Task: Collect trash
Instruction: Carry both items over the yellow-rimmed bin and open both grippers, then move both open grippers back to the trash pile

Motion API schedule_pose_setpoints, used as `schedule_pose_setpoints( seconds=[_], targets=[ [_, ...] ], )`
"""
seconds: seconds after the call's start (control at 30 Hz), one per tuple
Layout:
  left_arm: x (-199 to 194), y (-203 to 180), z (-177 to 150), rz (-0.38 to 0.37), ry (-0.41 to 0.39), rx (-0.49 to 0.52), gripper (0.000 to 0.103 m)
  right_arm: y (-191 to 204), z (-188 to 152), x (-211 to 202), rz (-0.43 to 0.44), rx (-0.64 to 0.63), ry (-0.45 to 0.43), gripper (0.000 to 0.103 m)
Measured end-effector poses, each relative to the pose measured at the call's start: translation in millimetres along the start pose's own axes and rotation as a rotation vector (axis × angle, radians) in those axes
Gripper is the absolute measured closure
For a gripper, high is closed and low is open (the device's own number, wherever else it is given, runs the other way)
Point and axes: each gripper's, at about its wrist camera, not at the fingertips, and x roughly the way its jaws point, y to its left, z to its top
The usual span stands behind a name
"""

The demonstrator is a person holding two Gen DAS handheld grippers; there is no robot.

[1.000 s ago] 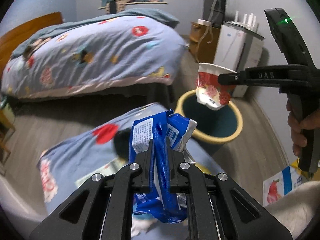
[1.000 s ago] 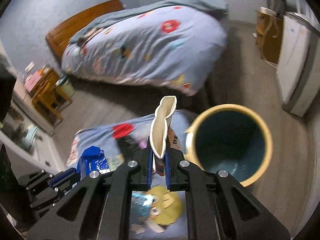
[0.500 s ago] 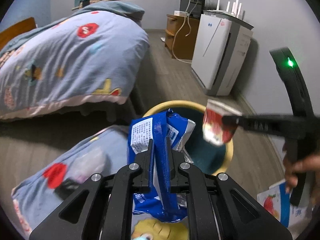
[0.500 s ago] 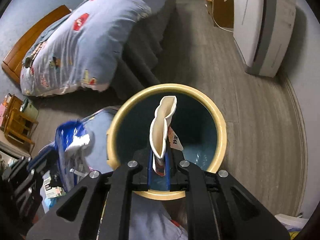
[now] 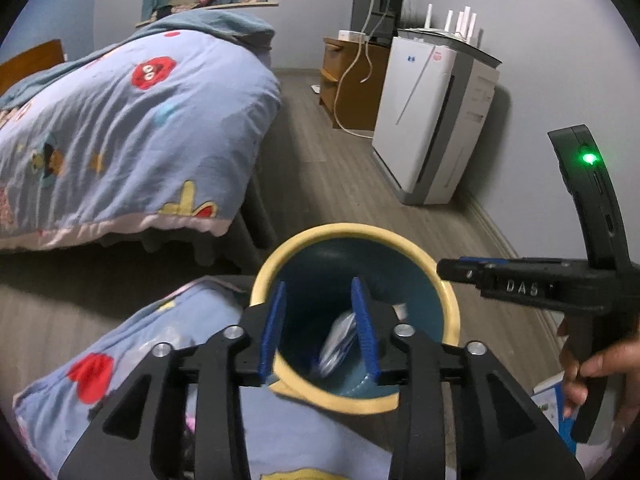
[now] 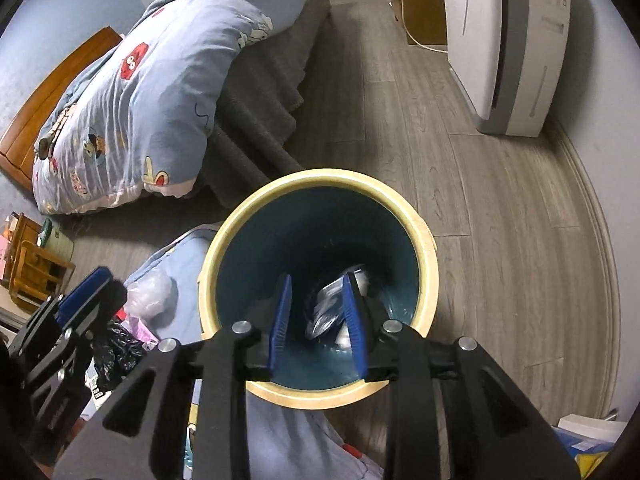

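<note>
A round bin with a yellow rim (image 5: 356, 232) (image 6: 320, 178) and dark teal inside stands on the floor. Wrappers (image 5: 340, 344) (image 6: 332, 304) lie at its bottom. My left gripper (image 5: 320, 304) is open and empty above the bin's near rim. My right gripper (image 6: 316, 292) is open and empty over the bin's mouth; it also shows in the left wrist view (image 5: 452, 269) at the bin's right rim. A clear plastic bag (image 6: 150, 294) and black crumpled trash (image 6: 116, 344) lie on the blue cloth-covered surface (image 6: 180, 248) left of the bin.
A bed with a blue patterned quilt (image 5: 120, 120) (image 6: 160, 80) stands behind and left. A white appliance (image 5: 436, 120) (image 6: 504, 40) and a wooden cabinet (image 5: 352, 80) stand by the right wall. Boxes (image 5: 556, 404) lie on the floor at right.
Both grippers opened over the bin. The blue wrapper left my left gripper and the paper cup left my right gripper; both have gone from the fingers and trash lies in the bin.
</note>
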Motion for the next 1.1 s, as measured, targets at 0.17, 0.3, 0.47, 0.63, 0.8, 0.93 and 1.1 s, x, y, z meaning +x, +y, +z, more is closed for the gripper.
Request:
schedule_pose_setpoints(
  seconds=[0.17, 0.3, 0.47, 0.63, 0.8, 0.93, 1.1],
  targets=[
    [-25.8, 20.7, -9.7, 0.042, 0.0, -0.036, 0.035, 13.7, 2.1, -8.1, 0.001, -0.031, -0.026, 0.044],
    [-55.6, 42.1, -21.0, 0.075, -0.018, -0.072, 0.017, 33.1, 2.3, -17.7, 0.027, -0.071, -0.067, 0.012],
    [-97.7, 78.0, -38.0, 0.166, -0.017, -0.098, 0.012, 64.5, -0.1, -27.2, 0.06, -0.126, -0.095, 0.006],
    [-141.1, 120.2, -60.8, 0.244, -0.027, -0.181, 0.01, 102.7, -7.1, -29.7, 0.12, -0.161, -0.093, 0.006],
    [-170.1, 149.7, -86.5, 0.308, -0.026, -0.22, 0.009, 143.8, -21.0, -30.5, 0.167, -0.23, -0.083, 0.006],
    [-180.9, 174.2, -113.3, 0.346, -0.014, -0.268, 0.009, 177.8, -34.4, -25.8, 0.165, -0.308, -0.066, 0.006],
    [-174.8, 198.2, -138.1, 0.334, 0.023, -0.314, 0.009, 205.4, -49.6, -13.8, 0.172, -0.354, -0.027, 0.006]
  ],
)
